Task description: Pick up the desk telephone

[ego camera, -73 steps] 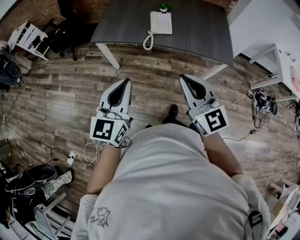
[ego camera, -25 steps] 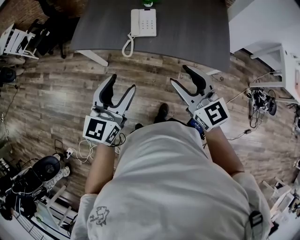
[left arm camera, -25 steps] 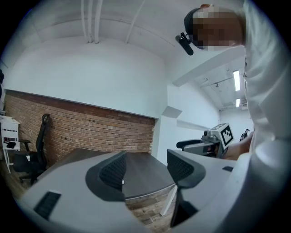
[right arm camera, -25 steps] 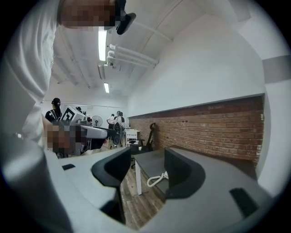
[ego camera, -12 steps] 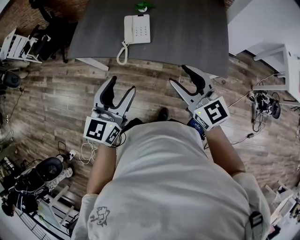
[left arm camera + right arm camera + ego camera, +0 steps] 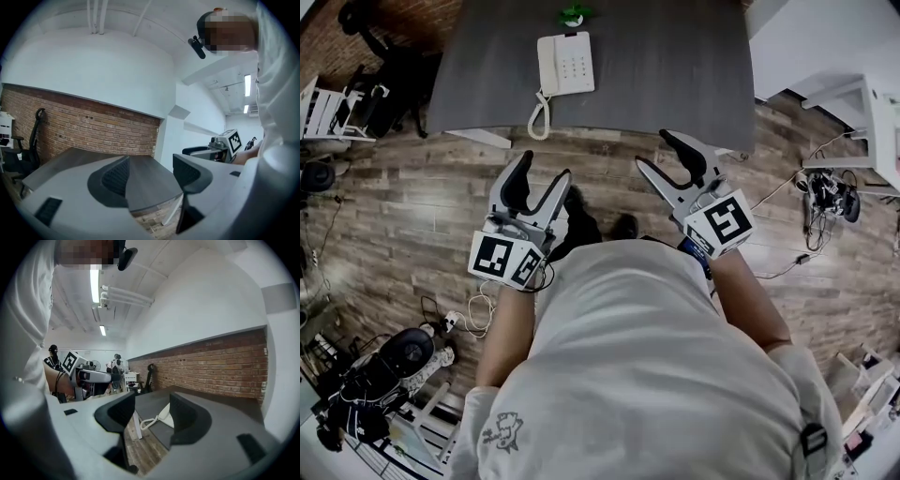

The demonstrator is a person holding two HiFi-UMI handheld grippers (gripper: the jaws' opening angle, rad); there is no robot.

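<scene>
The desk telephone (image 6: 565,63) at the far side is smooth white plastic with a slight sheen, and so is its coiled cord (image 6: 536,114); the desk (image 6: 675,66) under it has a matt dark grey top with faint wood grain; the floor (image 6: 412,187) is worn wooden planks, matt and streaked; the far wall (image 6: 93,126) is rough brick; the left gripper (image 6: 542,171) and right gripper (image 6: 659,152) have matt white plastic shells, with dark ribbed pads (image 6: 115,176); the person's shirt (image 6: 647,375) is soft white cloth.
</scene>
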